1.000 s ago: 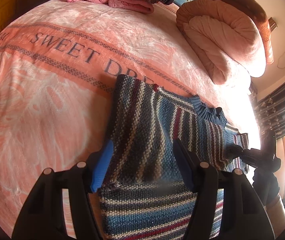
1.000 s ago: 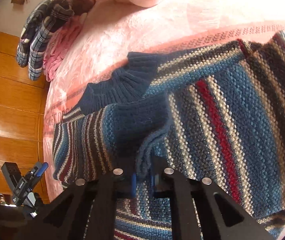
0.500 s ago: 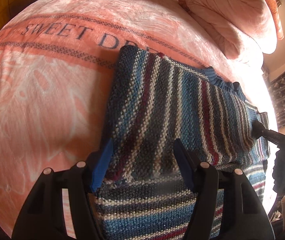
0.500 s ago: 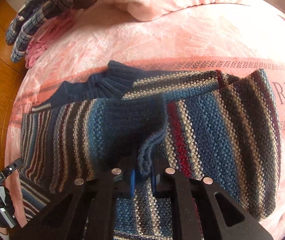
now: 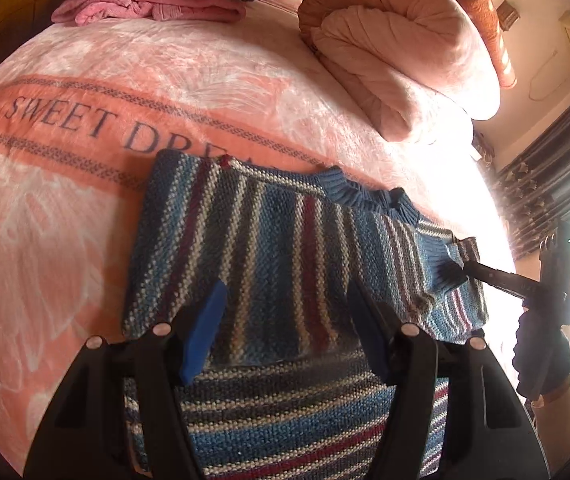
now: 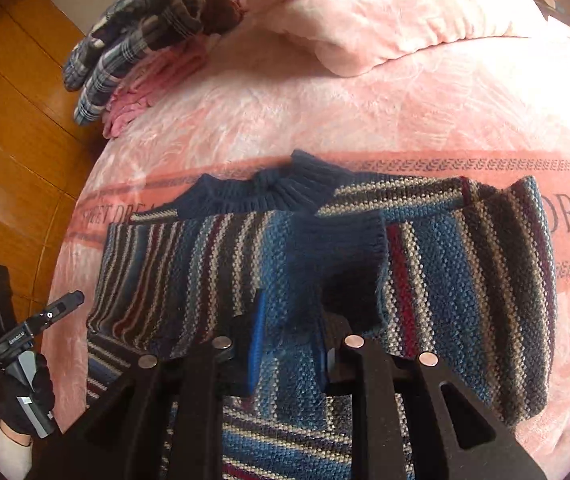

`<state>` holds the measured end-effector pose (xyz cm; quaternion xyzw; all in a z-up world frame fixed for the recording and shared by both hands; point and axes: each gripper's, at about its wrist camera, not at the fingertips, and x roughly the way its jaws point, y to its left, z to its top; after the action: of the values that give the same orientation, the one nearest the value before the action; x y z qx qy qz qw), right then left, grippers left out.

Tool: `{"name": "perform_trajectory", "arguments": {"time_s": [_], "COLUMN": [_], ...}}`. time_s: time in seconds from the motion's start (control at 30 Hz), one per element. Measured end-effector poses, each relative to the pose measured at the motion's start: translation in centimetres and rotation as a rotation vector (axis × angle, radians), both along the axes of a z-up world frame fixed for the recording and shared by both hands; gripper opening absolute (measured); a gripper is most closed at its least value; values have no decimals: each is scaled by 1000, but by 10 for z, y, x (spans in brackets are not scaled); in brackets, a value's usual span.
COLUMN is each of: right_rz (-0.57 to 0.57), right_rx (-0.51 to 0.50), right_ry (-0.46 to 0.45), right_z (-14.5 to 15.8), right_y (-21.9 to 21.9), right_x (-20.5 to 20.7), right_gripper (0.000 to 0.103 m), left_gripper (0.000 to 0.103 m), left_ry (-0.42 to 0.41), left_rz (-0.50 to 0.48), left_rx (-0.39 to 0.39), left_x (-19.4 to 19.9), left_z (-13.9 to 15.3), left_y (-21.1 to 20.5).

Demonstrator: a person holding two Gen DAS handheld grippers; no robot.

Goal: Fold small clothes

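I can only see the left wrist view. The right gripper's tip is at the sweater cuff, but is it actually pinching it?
Observer: No. The right wrist view shows the right gripper with its jaws apart. The dark blue cuff lies flat just ahead of them.
Operator: Where is the cuff on the sweater?
Observer: It is folded across the chest of the striped sweater, just below the ribbed collar.
Operator: Is anything hanging off the far side?
Observer: Yes. A plaid garment droops over the edge of the bed, above a wooden floor.
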<state>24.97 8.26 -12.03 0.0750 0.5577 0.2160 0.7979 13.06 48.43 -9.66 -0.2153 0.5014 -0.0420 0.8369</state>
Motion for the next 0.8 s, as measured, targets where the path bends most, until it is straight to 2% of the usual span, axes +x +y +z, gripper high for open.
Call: {"name": "perform_trajectory", "arguments": {"time_s": [0.1,0.17,0.23,0.33,0.4,0.47,0.53,0.63,0.7,0.8], "right_rz": [-31,-36,-46,-28,-26,-37,-15,32,54,72], "right_rx": [-85,-64,-38,-72,-55,27,66,54,45,32], "right_ry": [43,62,48,34,34,33,16,-7,7,43], "right_z": [-26,-43,-45,-43,-35,-16,7,38,50,57], "right_y": [-5,-12,-16,-10,-12,-23,-36,-58,-73,-93], "right_x": [-1,-2,-5,-6,-7,-16,-32,-72,-104,-156], "right_gripper": [21,18,16,17,20,23,30,40,41,43], "left_gripper": [63,62,62,62,62,62,62,66,70,70], "left_ry": [60,106,88,91,96,113,111,116,135,231], "left_rz": [-11,3,6,10,39,66,60,-4,-55,-108], "left_rx": [22,0,-11,-8,-14,-31,-35,-7,17,32], "left_x": [-3,-6,-9,-9,-12,-21,-36,-80,-118,-172], "left_z": [-24,-43,-51,-49,-42,-29,-12,13,23,21], "left_y": [-4,1,4,3,4,7,6,0,-5,-13]}}
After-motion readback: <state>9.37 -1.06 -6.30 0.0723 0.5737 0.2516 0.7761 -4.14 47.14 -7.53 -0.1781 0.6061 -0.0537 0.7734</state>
